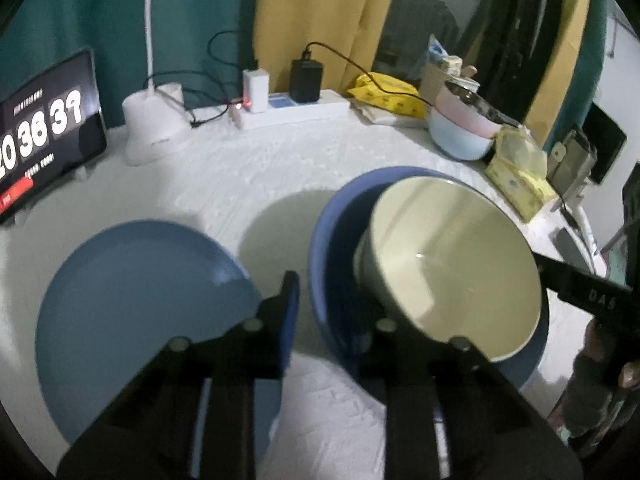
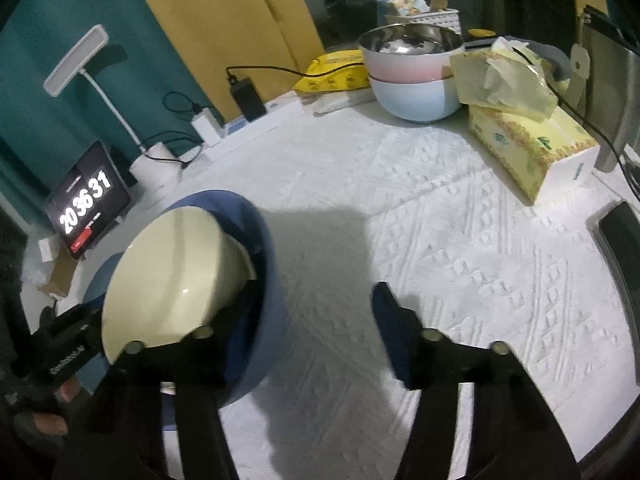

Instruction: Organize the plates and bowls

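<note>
Nesting step in hand: cream bowl (image 1: 452,260) tilted inside blue bowl (image 1: 320,240) on the surface (image 1: 280,160), not yet seated flat. Left gripper (image 1: 328,304) jaws pinched shut on the blue bowl's near wall; right gripper (image 2: 316,292) jaws roughly half open, holding nothing, one finger beside the cream bowl's rim. Next, probably: nudge cream bowl level, then let go.

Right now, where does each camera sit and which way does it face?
Left wrist: on the left gripper, looking down at the blue plate and blue bowl; its two fingers show.
Right wrist: on the right gripper, looking down across the tablecloth; its fingers show.
Shared: both see the cream bowl, blue bowl and clock.
</note>
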### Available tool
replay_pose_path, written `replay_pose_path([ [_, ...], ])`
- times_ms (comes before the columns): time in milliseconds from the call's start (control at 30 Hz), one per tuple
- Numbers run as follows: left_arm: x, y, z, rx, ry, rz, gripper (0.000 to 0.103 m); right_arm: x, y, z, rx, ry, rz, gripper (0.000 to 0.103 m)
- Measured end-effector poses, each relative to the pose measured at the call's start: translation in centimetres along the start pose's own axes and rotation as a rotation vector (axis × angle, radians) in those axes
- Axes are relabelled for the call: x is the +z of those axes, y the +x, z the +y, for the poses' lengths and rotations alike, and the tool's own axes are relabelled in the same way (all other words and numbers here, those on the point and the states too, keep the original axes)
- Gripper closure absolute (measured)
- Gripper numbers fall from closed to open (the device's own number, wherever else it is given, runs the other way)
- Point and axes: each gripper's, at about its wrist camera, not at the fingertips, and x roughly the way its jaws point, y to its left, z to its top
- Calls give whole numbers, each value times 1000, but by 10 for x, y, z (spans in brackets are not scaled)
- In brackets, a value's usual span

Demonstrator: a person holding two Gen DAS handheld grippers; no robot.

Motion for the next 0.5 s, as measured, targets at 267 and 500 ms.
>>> replay_pose_path([
  [267,-1,-1,-2,1,-1,-15,90,-2,-4,13,55,-12,-13,91],
  [500,-3,-5,-1,-14,-6,-35,92,-7,-6,17,30,-8,-46,92],
])
